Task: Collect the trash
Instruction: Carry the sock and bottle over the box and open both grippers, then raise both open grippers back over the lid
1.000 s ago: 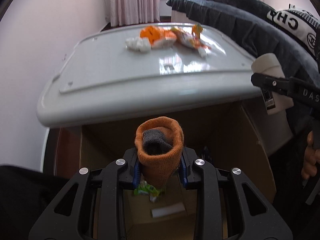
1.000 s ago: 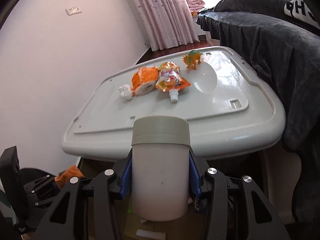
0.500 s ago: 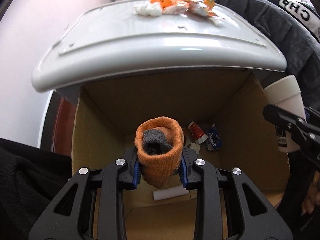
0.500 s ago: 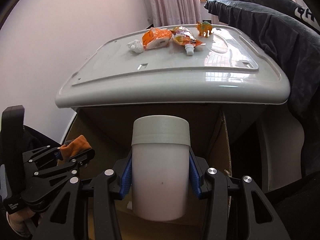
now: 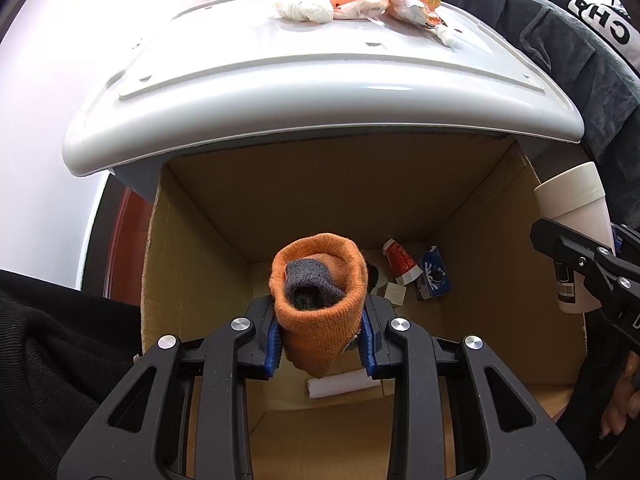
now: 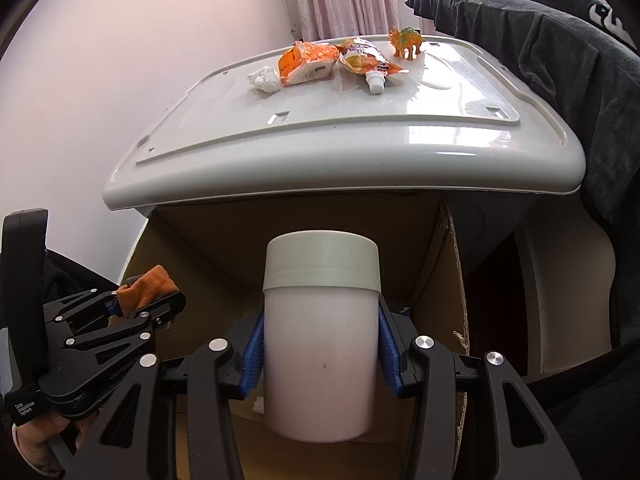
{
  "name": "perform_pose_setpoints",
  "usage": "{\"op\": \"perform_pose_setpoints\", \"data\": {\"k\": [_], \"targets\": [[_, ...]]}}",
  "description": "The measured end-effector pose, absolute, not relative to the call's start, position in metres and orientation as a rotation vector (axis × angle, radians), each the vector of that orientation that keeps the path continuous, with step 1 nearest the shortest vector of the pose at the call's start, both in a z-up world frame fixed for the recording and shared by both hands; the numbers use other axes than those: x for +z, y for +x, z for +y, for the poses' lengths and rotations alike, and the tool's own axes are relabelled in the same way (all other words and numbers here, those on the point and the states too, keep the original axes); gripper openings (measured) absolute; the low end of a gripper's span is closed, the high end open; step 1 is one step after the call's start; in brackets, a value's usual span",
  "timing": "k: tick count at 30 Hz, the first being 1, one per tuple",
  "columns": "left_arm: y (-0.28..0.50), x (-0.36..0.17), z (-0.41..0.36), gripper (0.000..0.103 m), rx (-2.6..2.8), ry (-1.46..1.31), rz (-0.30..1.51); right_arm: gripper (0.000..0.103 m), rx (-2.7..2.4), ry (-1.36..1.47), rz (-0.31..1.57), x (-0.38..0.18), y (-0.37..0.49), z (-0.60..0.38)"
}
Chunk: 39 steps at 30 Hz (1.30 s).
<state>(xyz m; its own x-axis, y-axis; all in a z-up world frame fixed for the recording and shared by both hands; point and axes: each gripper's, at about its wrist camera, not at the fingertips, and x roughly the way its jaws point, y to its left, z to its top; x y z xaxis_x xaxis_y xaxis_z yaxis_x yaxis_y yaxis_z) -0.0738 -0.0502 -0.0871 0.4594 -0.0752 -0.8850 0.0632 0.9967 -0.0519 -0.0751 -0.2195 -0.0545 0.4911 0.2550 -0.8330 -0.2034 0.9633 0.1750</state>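
My left gripper [image 5: 320, 332] is shut on an orange and grey sock [image 5: 320, 300] and holds it over the open cardboard box [image 5: 192, 280]. My right gripper [image 6: 320, 356] is shut on a white cup [image 6: 320, 340] above the same box [image 6: 452, 272]. In the left wrist view the cup [image 5: 576, 216] shows at the right edge, held by the right gripper [image 5: 576, 256]. In the right wrist view the sock [image 6: 146, 284] shows at the left in the left gripper [image 6: 140, 308]. On the white table [image 6: 360, 128] lie an orange wrapper [image 6: 306, 64], a crumpled tissue [image 6: 264, 79] and a pouch [image 6: 368, 64].
The box bottom holds a red tube [image 5: 402, 266], a blue carton [image 5: 434, 278] and a white strip [image 5: 340, 386]. An orange toy dinosaur [image 6: 406, 40] stands on the table's far side. Dark clothing [image 6: 560, 52] drapes on the right. The table edge overhangs the box.
Both grippers have tilted down and moved in over the box, so its inside now fills the lower view. The sock and the cup stay gripped.
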Motion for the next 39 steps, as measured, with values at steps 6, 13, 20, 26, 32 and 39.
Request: {"op": "perform_pose_setpoints", "data": {"k": [6,13,20,26,32,39], "targets": [[-0.074,-0.087,-0.050,0.029,-0.084,-0.009,1.085,0.047,0.284,0.056,1.017,-0.054,-0.075,-0.220],[-0.075,-0.087,-0.051,0.029,-0.079,-0.009,1.087,0.047,0.284,0.053,1.020,-0.054,-0.074,-0.219],[-0.073,-0.088,-0.048,0.048,-0.051,-0.020,1.080,0.047,0.280,0.053,1.030,-0.056,-0.073,-0.219],[-0.066,-0.096,-0.036,0.079,-0.001,-0.073,1.108,0.076,0.218,0.093,1.015,-0.055,-0.068,-0.230],[-0.065,-0.097,-0.027,0.079,0.021,-0.108,1.110,0.076,0.184,0.138,1.003,-0.053,-0.067,-0.241],[-0.072,-0.089,-0.029,0.079,-0.002,-0.121,1.068,0.086,0.175,0.138,0.970,-0.047,-0.070,-0.242]]}}
